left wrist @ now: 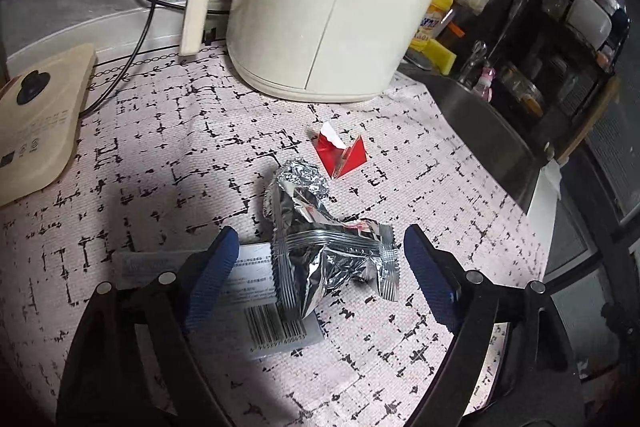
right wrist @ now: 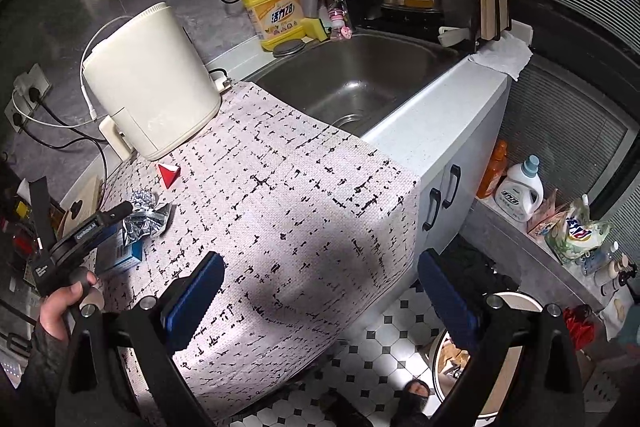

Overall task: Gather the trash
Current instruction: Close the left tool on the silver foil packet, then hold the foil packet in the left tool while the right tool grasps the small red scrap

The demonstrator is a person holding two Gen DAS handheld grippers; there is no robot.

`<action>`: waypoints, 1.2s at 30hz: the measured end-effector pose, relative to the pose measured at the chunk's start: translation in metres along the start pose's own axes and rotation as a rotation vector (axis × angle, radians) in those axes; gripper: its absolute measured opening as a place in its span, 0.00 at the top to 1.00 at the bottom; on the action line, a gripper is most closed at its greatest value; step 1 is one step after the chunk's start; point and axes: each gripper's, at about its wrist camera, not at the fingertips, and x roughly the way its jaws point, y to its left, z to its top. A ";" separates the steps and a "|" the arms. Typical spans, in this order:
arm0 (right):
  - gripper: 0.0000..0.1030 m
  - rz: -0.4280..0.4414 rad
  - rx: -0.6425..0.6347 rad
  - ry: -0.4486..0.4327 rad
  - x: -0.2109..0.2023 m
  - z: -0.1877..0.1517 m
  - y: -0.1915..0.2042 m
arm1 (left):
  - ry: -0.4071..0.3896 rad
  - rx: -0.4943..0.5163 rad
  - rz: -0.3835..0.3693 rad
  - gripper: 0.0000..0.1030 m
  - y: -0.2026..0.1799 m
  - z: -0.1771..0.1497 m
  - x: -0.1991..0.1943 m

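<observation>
Your left gripper [left wrist: 320, 267] stood spread, its blue pads either side of the crumpled foil wrapper [left wrist: 320, 247] without pressing it. The wrapper lay on the patterned cloth [left wrist: 400, 347], partly over a flat barcoded box [left wrist: 256, 307]. Your right gripper [right wrist: 320, 291] hung spread over the cloth's edge, holding nothing. Beyond the wrapper lay a red paper scrap [left wrist: 344, 155], then the cream air fryer [left wrist: 340, 7].
</observation>
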 end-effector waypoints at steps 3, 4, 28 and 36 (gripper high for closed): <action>0.08 0.005 0.006 0.001 0.006 0.006 0.002 | 0.008 0.018 0.013 0.30 -0.004 0.000 0.006; 0.08 0.009 0.004 0.003 0.009 0.008 0.003 | 0.013 0.025 0.013 0.40 -0.005 -0.001 0.007; 0.23 0.429 -0.303 0.150 0.146 0.086 0.156 | -0.164 -0.272 0.137 0.87 0.054 0.003 -0.106; 0.35 0.458 -0.409 0.191 0.190 0.089 0.205 | -0.195 -0.400 0.283 0.87 0.088 -0.020 -0.138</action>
